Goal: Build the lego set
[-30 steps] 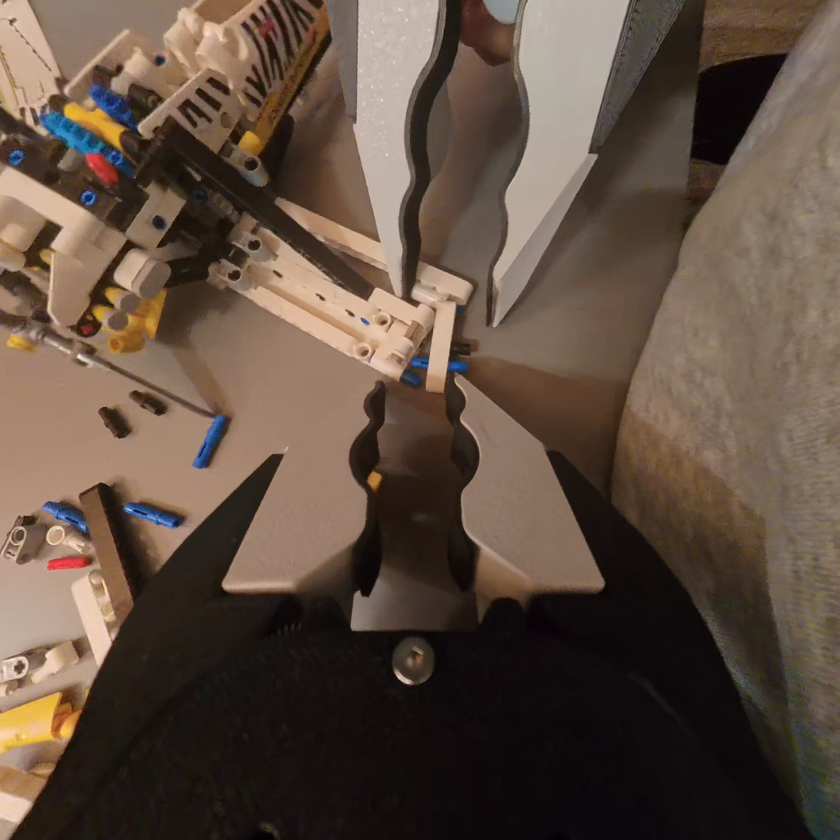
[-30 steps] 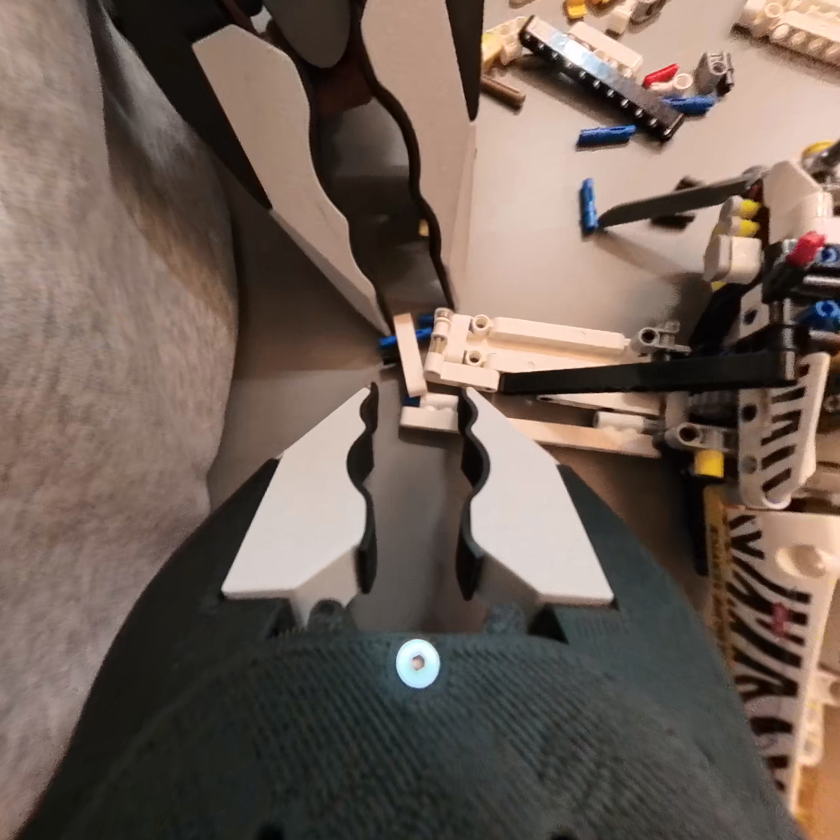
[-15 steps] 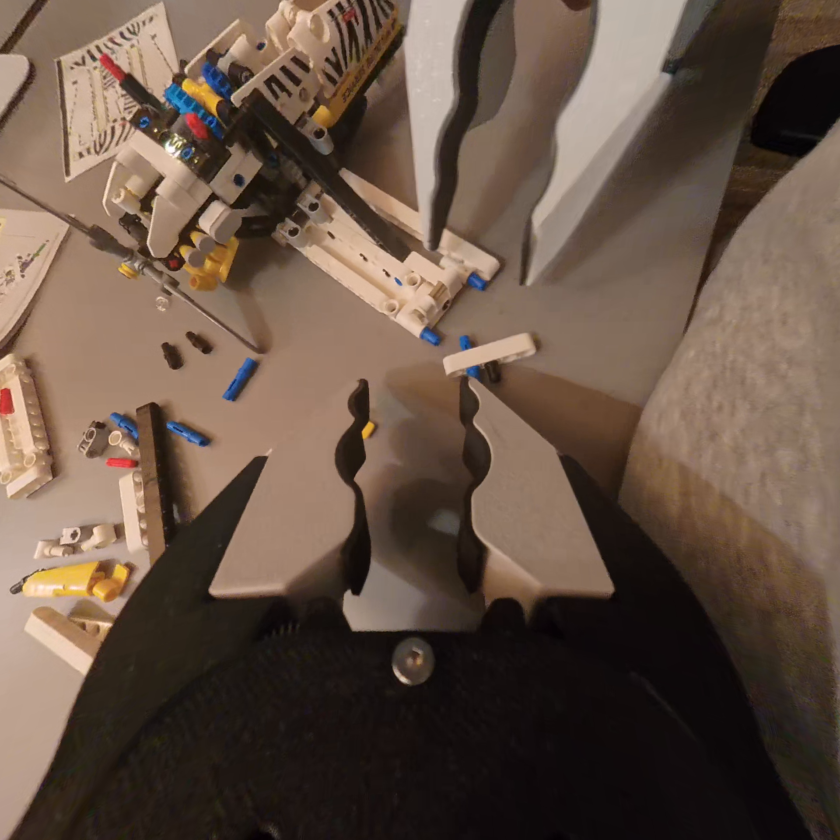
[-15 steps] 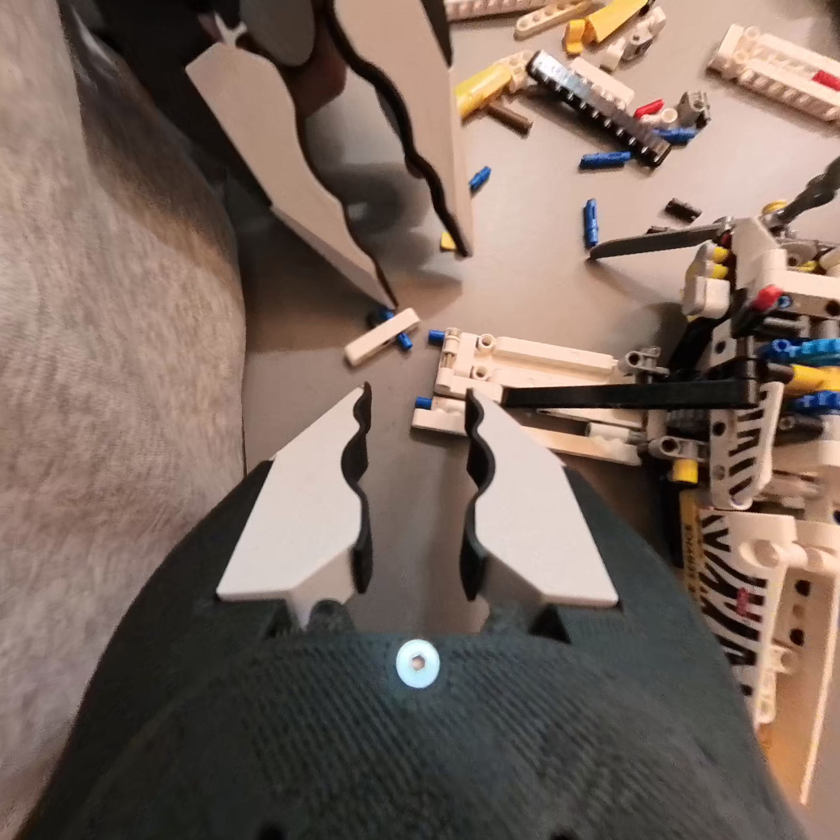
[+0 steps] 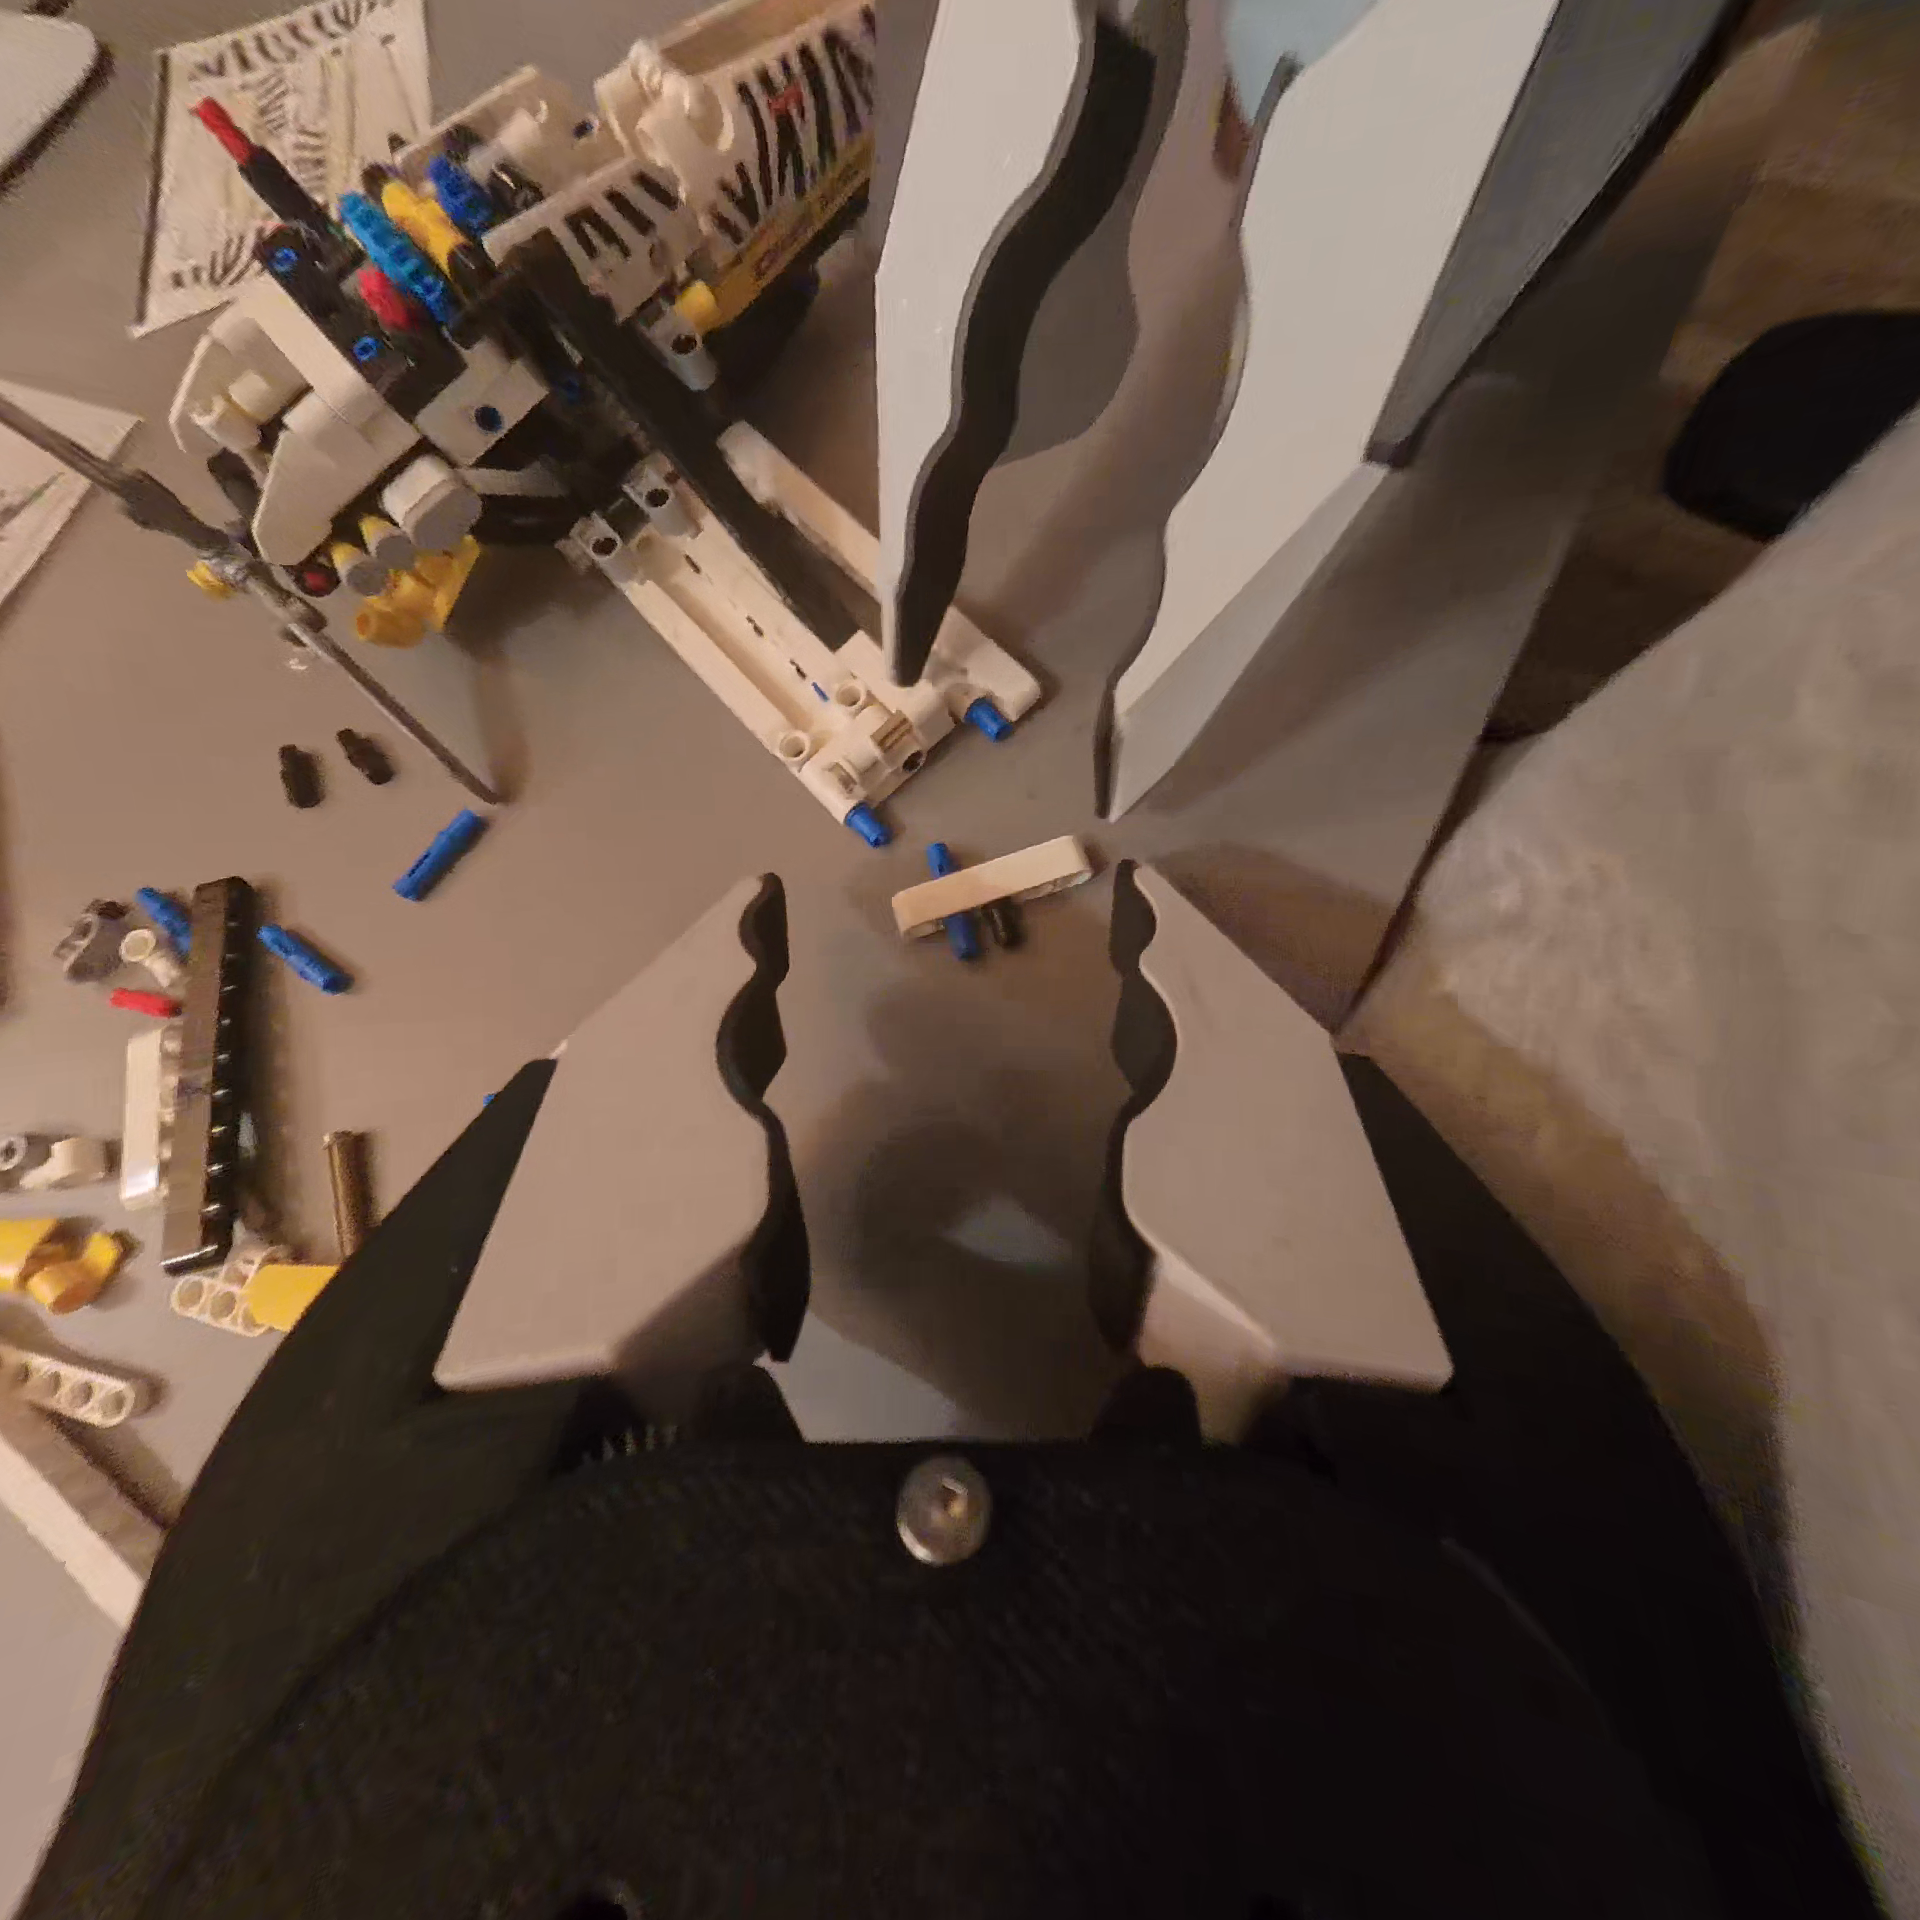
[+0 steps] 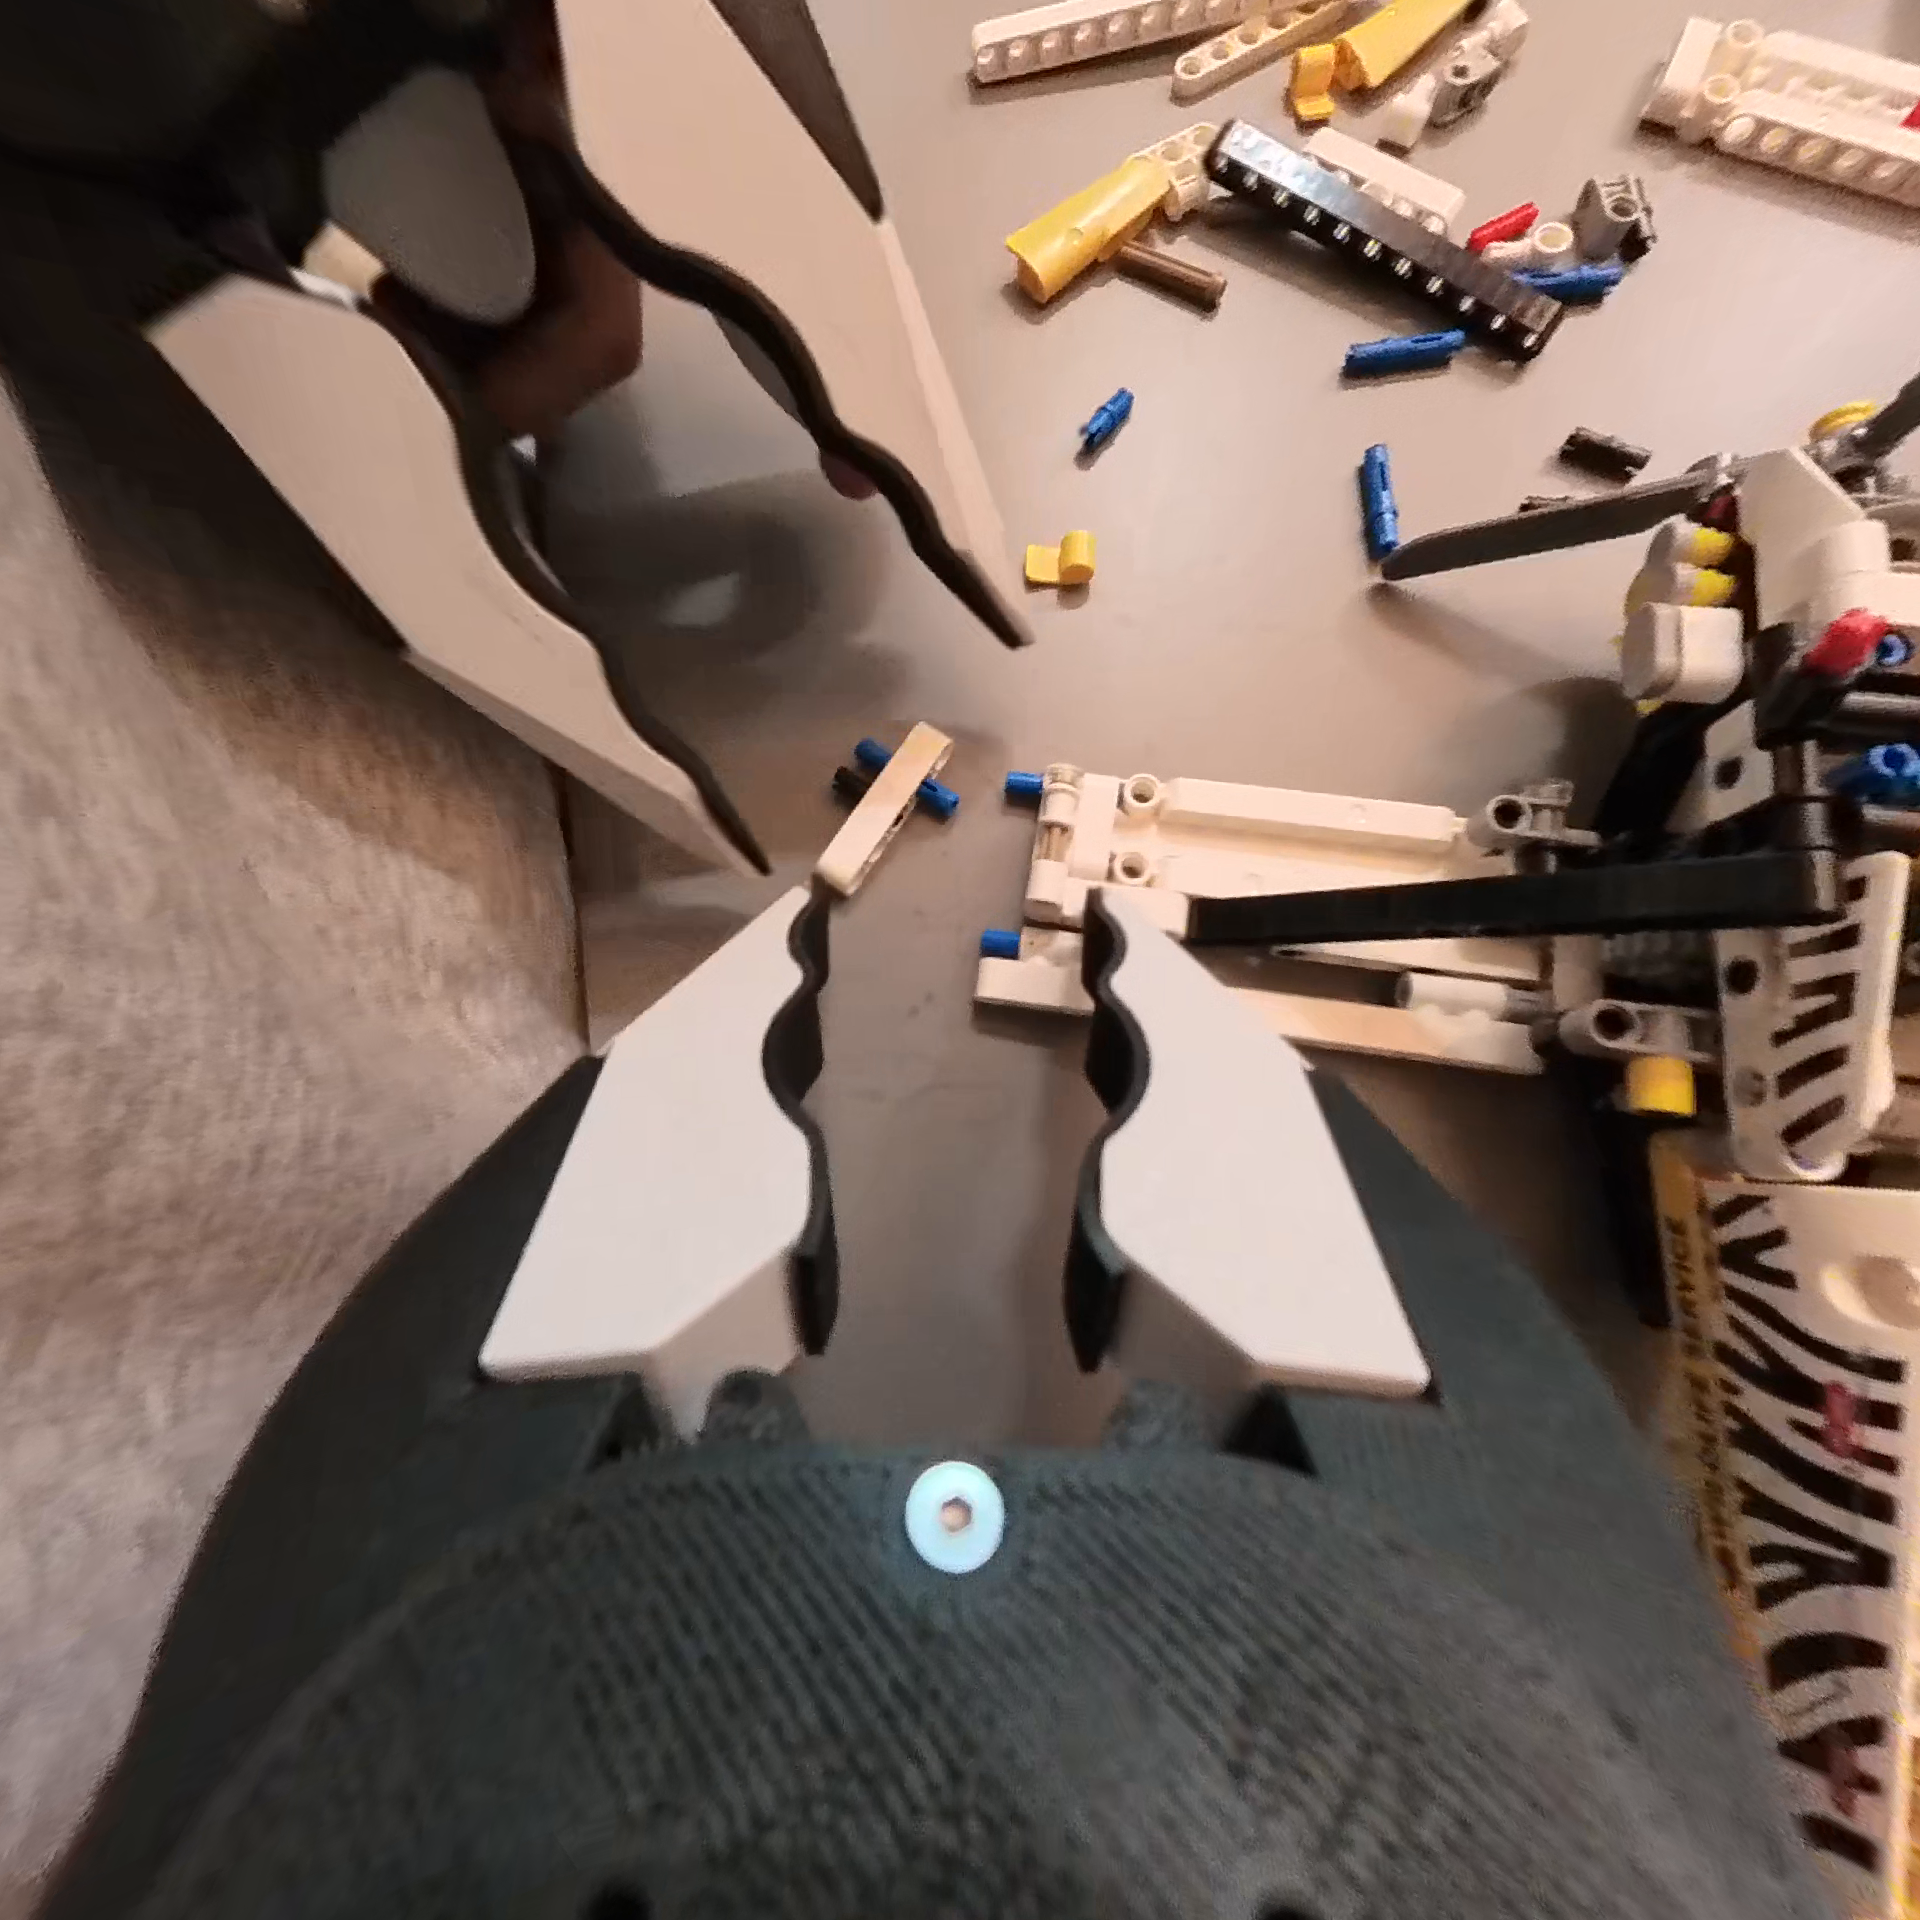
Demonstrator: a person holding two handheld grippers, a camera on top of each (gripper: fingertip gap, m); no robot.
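Note:
The half-built white, black and yellow lego model (image 5: 436,343) lies on the grey table, its white tail boom (image 5: 831,686) pointing at my grippers. A short white beam (image 5: 992,888) with blue and black pins lies loose on the table just off the boom's end. My left gripper (image 5: 948,883) is open and empty, the beam just beyond its tips. My right gripper (image 6: 956,904) is open and empty; one fingertip (image 6: 1101,914) is over the boom's end (image 6: 1081,842), the beam (image 6: 883,821) is by the other tip. Each gripper shows in the other's view, the right (image 5: 1008,738) and the left (image 6: 888,748).
Loose parts lie scattered: a long black beam (image 5: 213,1070), blue pins (image 5: 436,857), yellow pieces (image 6: 1091,223), white beams (image 6: 1787,114). A sticker sheet (image 5: 281,135) lies behind the model. Grey-beige fabric (image 5: 1662,1143) borders the table beside the grippers (image 6: 208,935).
Both grippers have drawn back from the boom's end and opened wider. The short white beam, upright against the boom a second ago, now lies loose on the table.

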